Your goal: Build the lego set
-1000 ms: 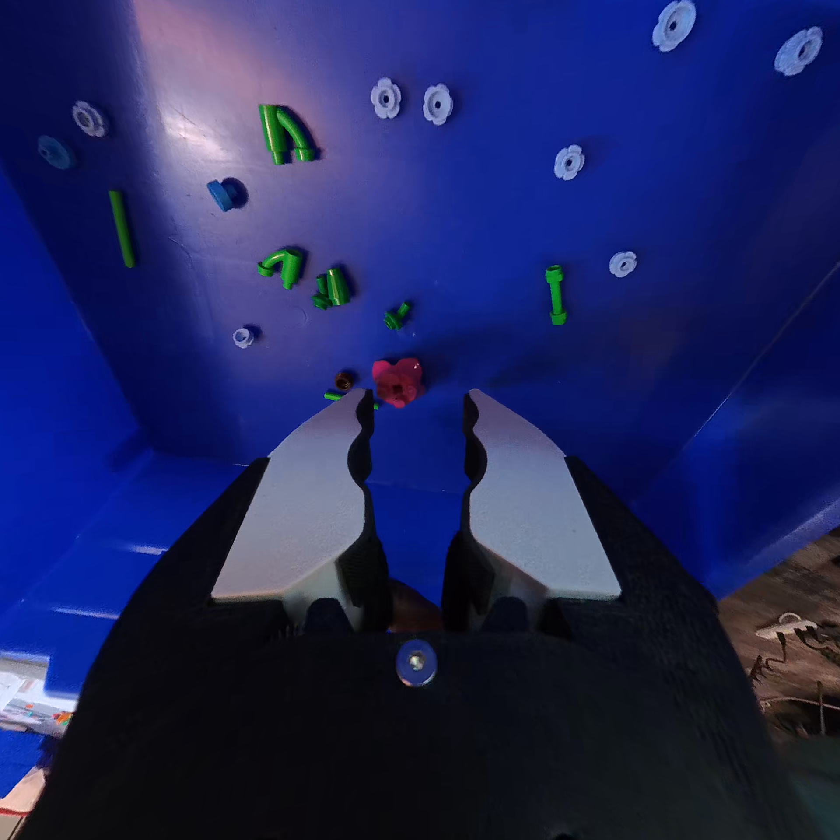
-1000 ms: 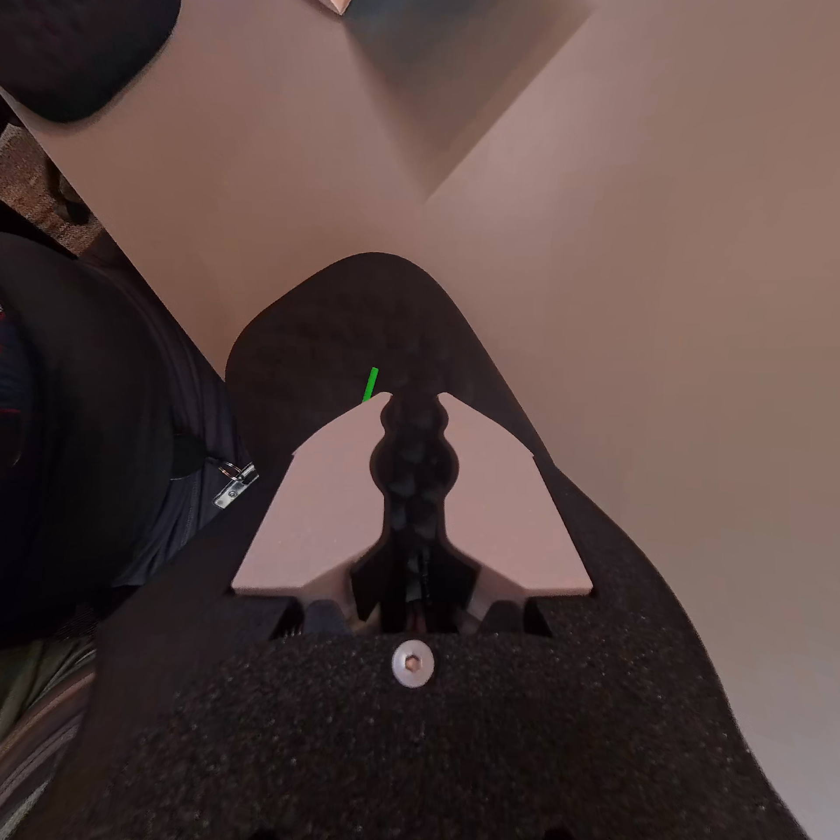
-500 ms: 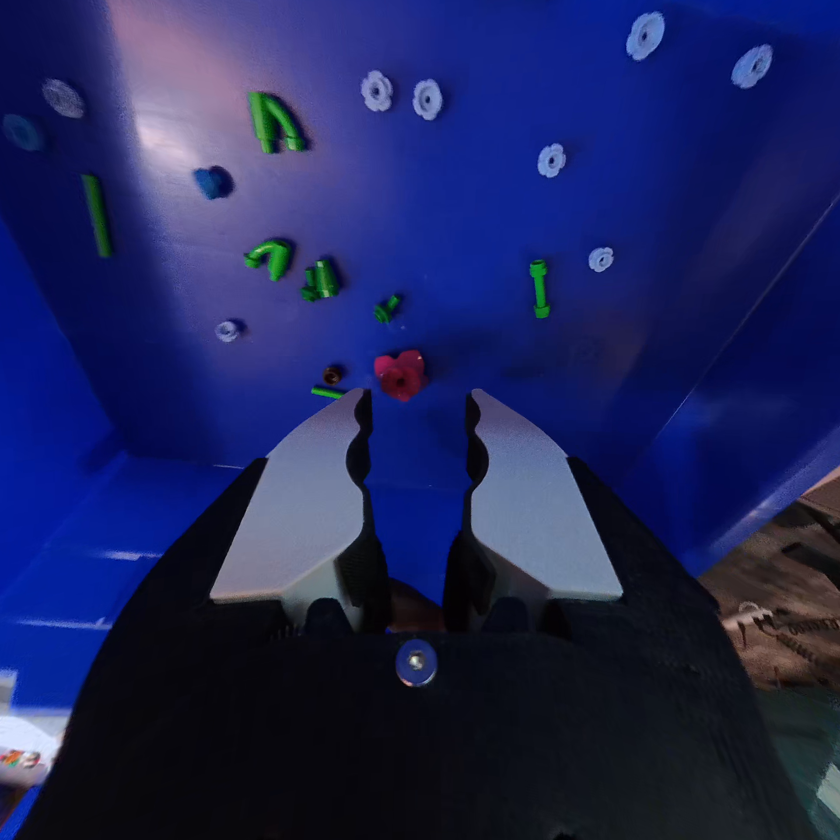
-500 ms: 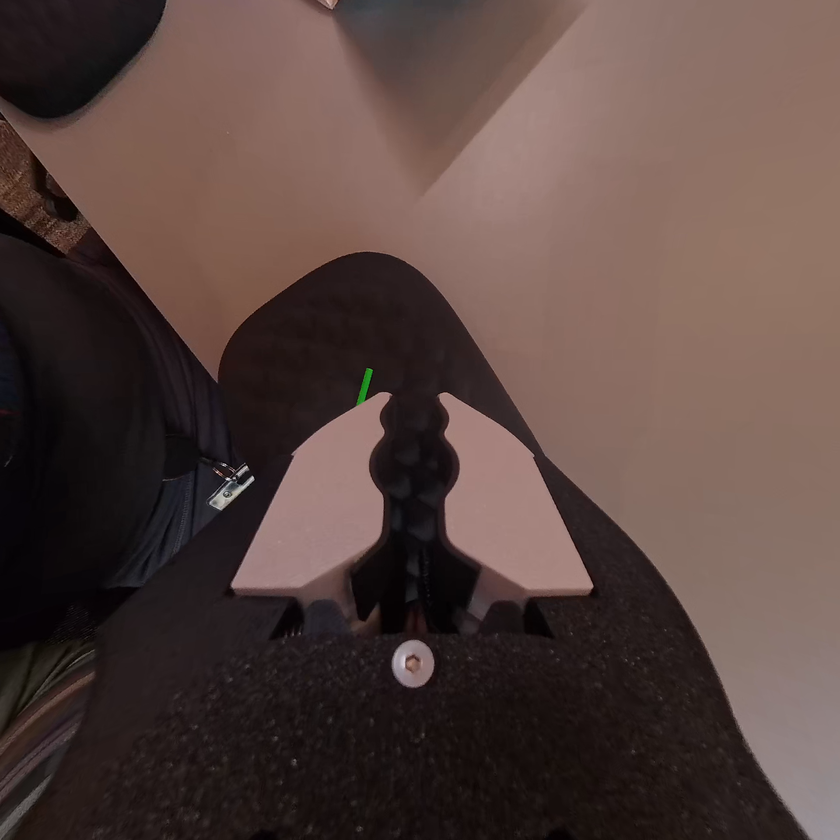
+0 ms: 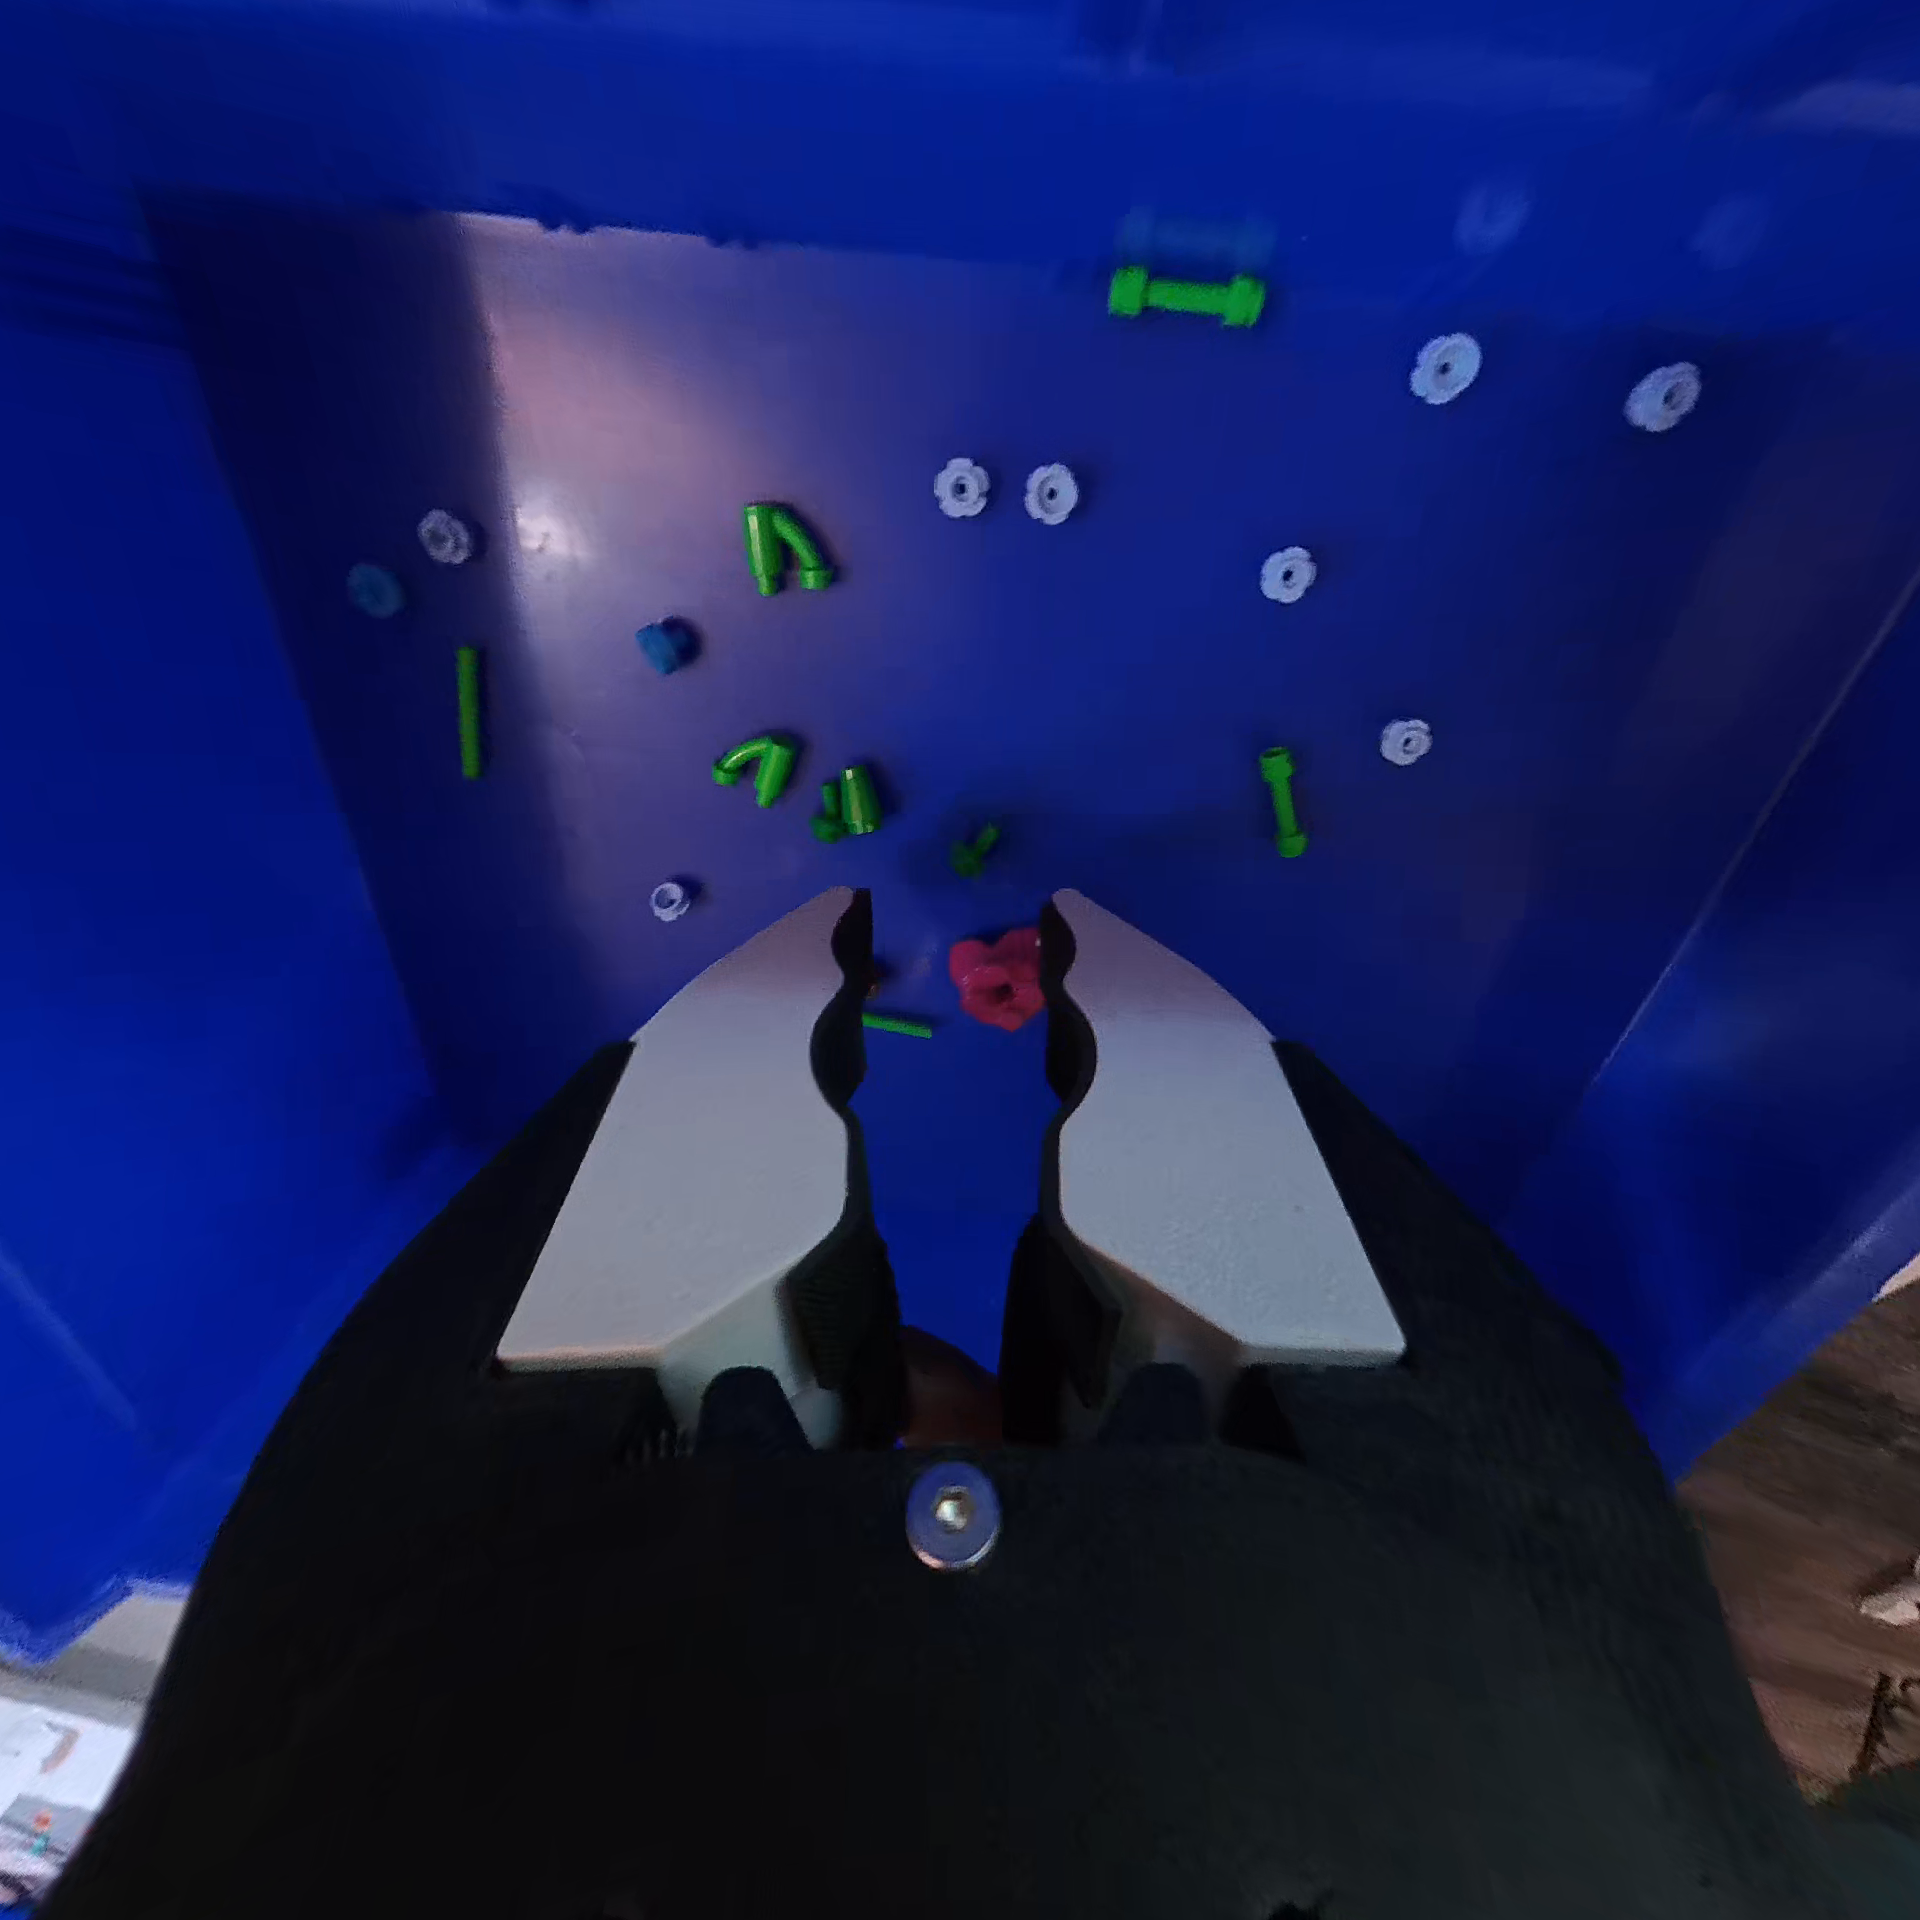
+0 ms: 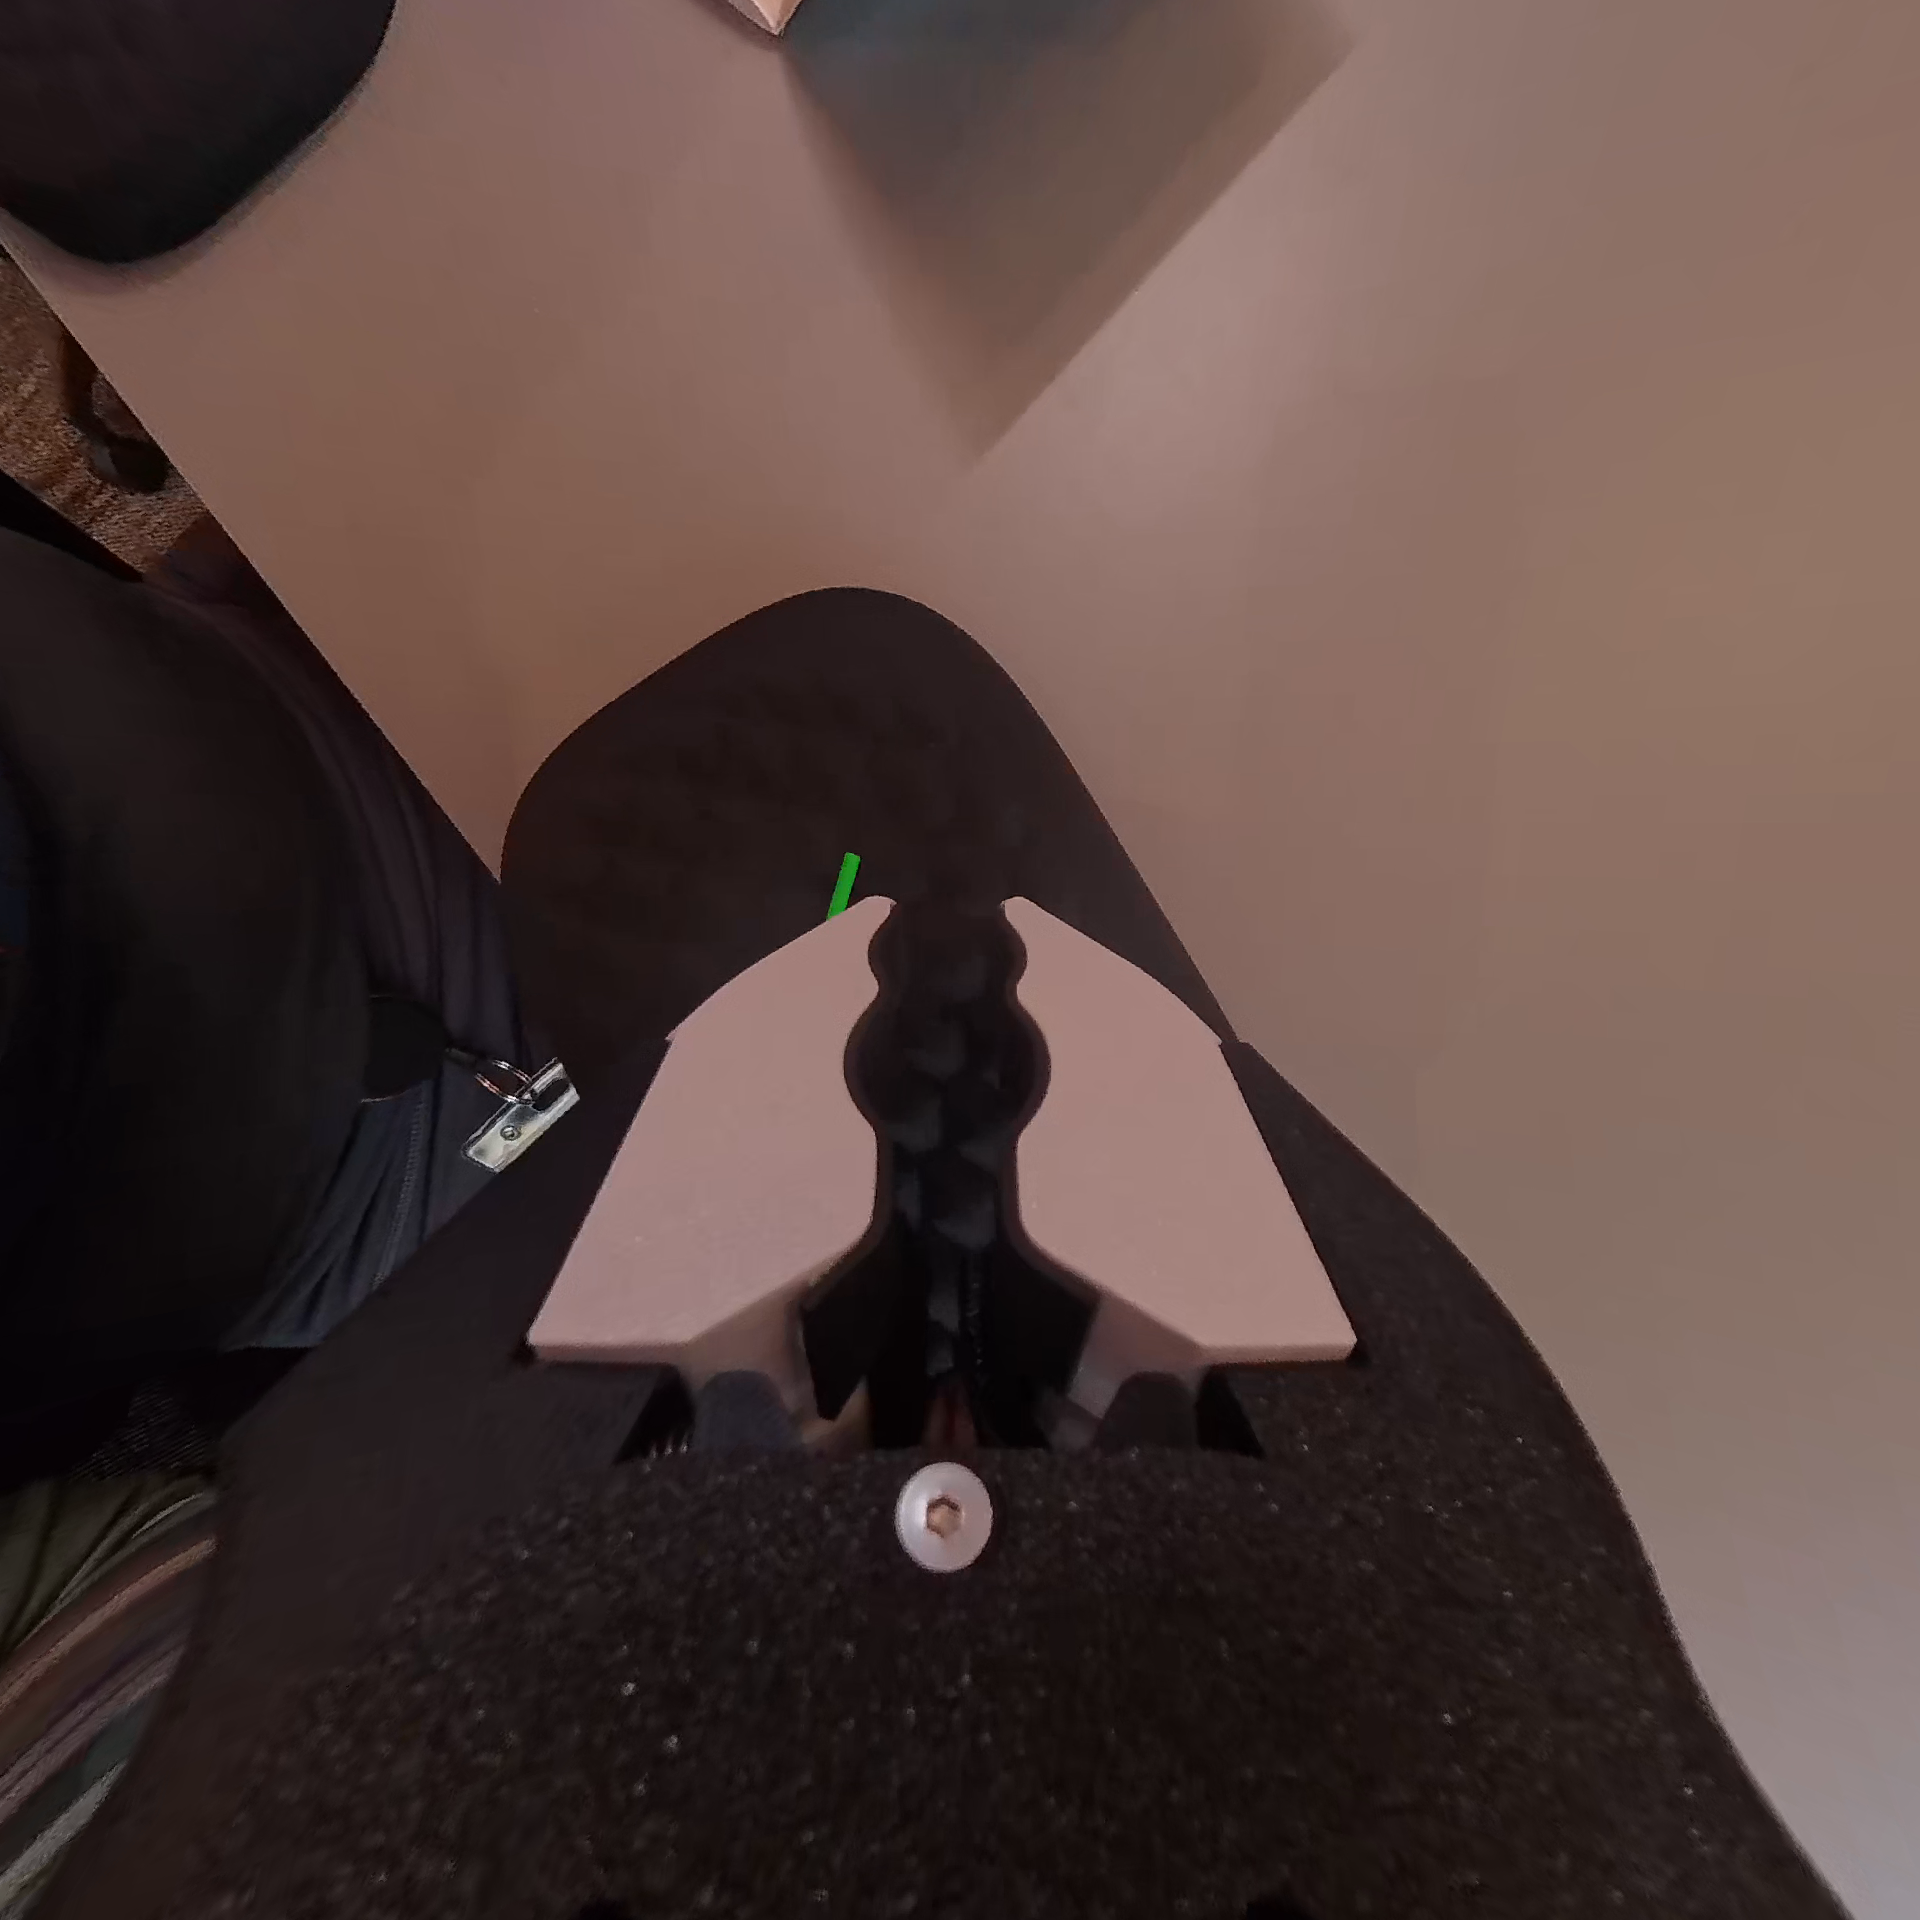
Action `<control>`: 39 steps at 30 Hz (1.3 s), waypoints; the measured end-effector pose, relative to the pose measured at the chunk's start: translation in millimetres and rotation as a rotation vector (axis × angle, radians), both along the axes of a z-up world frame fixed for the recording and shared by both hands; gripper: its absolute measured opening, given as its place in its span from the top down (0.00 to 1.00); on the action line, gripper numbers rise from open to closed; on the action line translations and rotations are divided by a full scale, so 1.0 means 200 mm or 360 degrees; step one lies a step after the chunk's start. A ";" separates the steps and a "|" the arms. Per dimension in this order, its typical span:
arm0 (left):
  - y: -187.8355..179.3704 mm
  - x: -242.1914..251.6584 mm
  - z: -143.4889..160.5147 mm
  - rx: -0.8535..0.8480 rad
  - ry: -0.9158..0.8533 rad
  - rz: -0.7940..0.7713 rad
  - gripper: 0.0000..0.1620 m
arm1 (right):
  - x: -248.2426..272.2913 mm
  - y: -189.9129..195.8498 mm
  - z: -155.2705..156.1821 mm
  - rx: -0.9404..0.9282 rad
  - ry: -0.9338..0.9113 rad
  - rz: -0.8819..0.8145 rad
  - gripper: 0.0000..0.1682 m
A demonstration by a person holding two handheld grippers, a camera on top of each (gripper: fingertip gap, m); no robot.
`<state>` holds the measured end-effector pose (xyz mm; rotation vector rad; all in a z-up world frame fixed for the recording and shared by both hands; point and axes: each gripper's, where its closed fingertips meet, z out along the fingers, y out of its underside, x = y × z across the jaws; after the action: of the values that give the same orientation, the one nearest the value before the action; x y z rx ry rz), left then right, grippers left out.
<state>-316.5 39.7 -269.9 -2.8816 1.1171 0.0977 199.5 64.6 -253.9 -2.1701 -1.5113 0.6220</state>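
Right now my left gripper (image 5: 954,904) has its fingers spread apart, grasping nothing, with the red flower piece (image 5: 995,981) lying between the tips, close against the right finger (image 5: 1174,1101). A thin green rod (image 5: 897,1025) lies just beside it toward 9 o'clock, near the left finger. Both rest on the floor of the blue bin (image 5: 1039,665).

My right gripper (image 6: 948,902) has its fingers clenched nearly together at the tips; a short green bar (image 6: 843,886) sticks out at about 11 o'clock from the left fingertip, and I cannot tell for sure whether it is pinched or just behind.

Scattered across the bin: pale round flower studs (image 5: 1049,491) from 12 to 2 o'clock, green curved stems (image 5: 781,545) at 11, a green long bar (image 5: 469,712) at 9, a blue stud (image 5: 665,644), and a green dumbbell-shaped connector (image 5: 1184,296) against the far wall.

Under the right gripper lies a plain tan table (image 6: 1455,623), with dark clothing and a metal zipper pull (image 6: 520,1114) at 9 o'clock.
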 end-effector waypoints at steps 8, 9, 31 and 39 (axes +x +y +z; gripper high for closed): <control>-0.01 0.00 -0.03 0.0003 -0.0029 -0.0079 0.89 | 0.00 0.01 -0.01 -0.0006 -0.0016 0.0012 0.90; 0.00 0.00 -0.04 0.0013 -0.0047 -0.0074 0.90 | 0.00 0.02 -0.01 -0.0009 -0.0026 0.0015 0.90; 0.13 0.25 0.43 0.1028 0.0078 -0.0162 0.96 | -0.21 0.09 0.20 0.0241 0.0383 0.0100 0.90; 0.04 0.91 0.73 0.1629 -0.0156 -0.0537 0.96 | -0.63 -0.02 0.62 0.0331 0.1230 0.0182 0.90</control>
<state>-134.4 47.1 -123.2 -1.7677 1.0717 0.3764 73.6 61.3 -129.5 -1.4298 -1.1955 1.1200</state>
